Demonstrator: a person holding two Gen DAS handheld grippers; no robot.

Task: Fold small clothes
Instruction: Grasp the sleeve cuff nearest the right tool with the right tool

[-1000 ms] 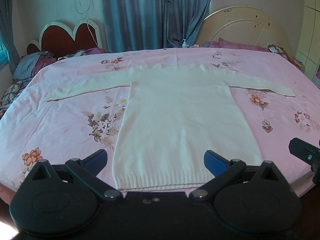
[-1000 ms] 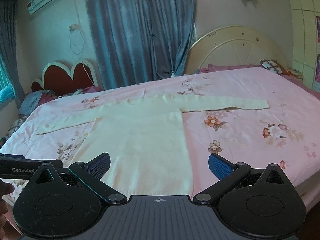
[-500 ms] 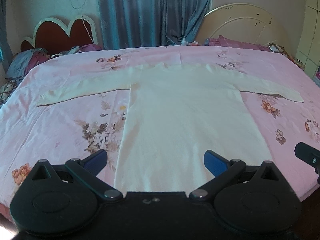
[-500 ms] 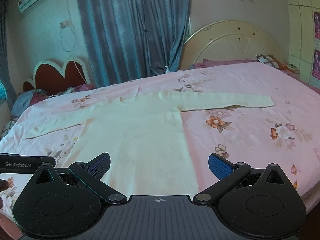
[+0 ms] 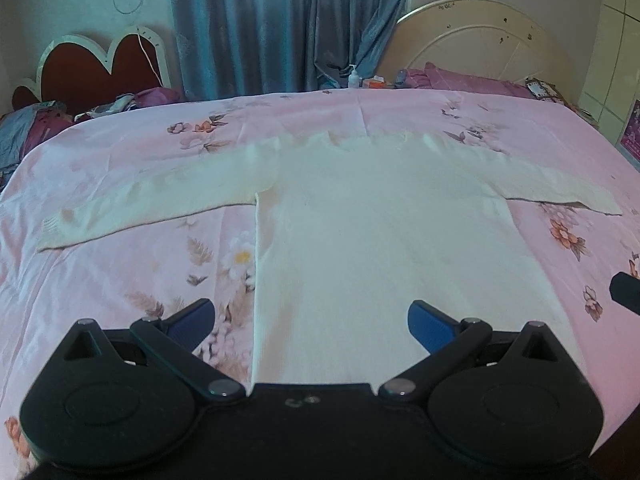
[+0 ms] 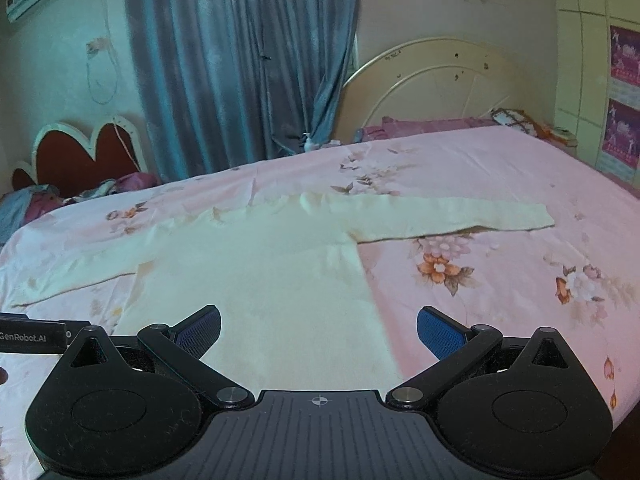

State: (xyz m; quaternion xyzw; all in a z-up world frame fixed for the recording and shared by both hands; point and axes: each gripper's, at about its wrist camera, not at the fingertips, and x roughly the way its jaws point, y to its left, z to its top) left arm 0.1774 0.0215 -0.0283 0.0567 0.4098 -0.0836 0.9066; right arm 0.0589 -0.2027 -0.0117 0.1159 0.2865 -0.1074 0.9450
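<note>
A cream long-sleeved knit sweater (image 5: 380, 240) lies flat on the pink floral bedsheet (image 5: 120, 280), both sleeves spread sideways, hem toward me. It also shows in the right wrist view (image 6: 260, 288). My left gripper (image 5: 311, 322) is open and empty, hovering over the sweater's lower left part. My right gripper (image 6: 319, 332) is open and empty over the sweater's lower right edge. The hem is hidden behind both gripper bodies.
A cream round headboard (image 5: 480, 48) and purple pillows (image 5: 460, 80) stand at the back right. A red heart-shaped headboard (image 5: 104, 68) with bedding is at the back left. Blue curtains (image 6: 240, 60) hang behind. A small bottle (image 5: 353, 77) sits by the far bed edge.
Both grippers have moved forward over the bed, so the sweater looks nearer and its hem has slipped out of view. Both stay open.
</note>
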